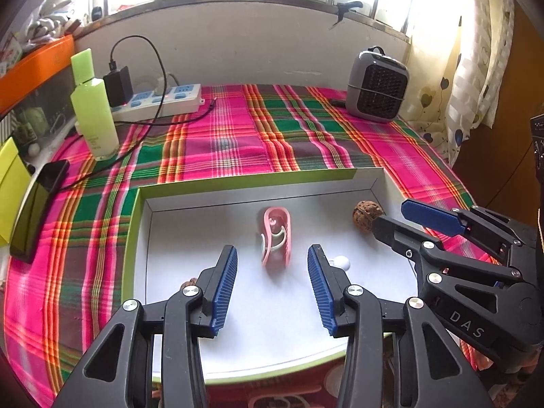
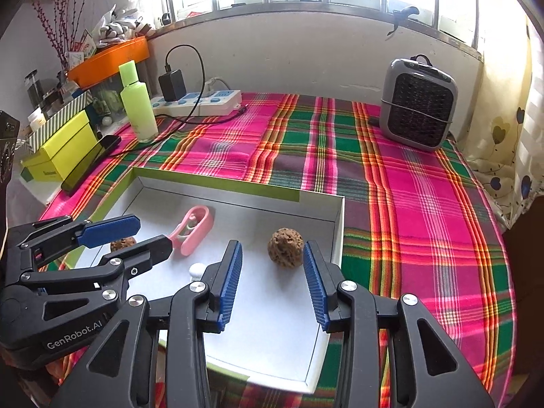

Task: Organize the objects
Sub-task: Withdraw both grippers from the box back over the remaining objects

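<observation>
Both the left gripper and right gripper hover partly open and empty above the tray.

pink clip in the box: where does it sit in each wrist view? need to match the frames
Left wrist: pink clip lies centre frame on the box floor, just beyond the gap between the left gripper fingers.
Right wrist: pink clip sits left of centre, beside the left gripper's tip.
Shared landmark: the grey heater at the far right of the plaid cloth.
</observation>
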### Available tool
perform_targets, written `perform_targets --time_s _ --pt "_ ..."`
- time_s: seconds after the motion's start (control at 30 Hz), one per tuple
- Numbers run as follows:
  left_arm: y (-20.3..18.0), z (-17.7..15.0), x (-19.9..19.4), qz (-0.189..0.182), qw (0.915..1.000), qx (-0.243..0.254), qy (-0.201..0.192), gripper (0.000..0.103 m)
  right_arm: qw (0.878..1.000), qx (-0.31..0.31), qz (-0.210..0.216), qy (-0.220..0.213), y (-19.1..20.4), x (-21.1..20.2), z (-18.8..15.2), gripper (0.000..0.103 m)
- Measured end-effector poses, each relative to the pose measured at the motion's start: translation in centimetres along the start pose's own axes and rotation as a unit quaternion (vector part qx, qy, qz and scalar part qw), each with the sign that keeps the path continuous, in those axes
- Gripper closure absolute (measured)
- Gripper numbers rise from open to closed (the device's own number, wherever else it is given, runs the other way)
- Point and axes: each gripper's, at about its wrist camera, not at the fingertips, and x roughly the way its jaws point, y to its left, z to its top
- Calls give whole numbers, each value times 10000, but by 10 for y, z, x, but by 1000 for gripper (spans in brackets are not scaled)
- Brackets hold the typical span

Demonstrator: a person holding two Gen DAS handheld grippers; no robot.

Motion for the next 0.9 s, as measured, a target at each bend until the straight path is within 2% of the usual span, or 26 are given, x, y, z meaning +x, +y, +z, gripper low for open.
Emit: perform_targets --time_s 0.37,0.47,0.9 --pt "0 -18 -26 50 9999 -67 -103 61 9999 53 25 -139 12 -22 -14 64" --pt "-2 -25 -34 159 9997 -10 -187 61 9998 103 33 -186 14 -28 -18 64" --pt "-2 -52 -68 156 9990 -45 -414 61 9993 117 75 -340 34 -59 -45 64"
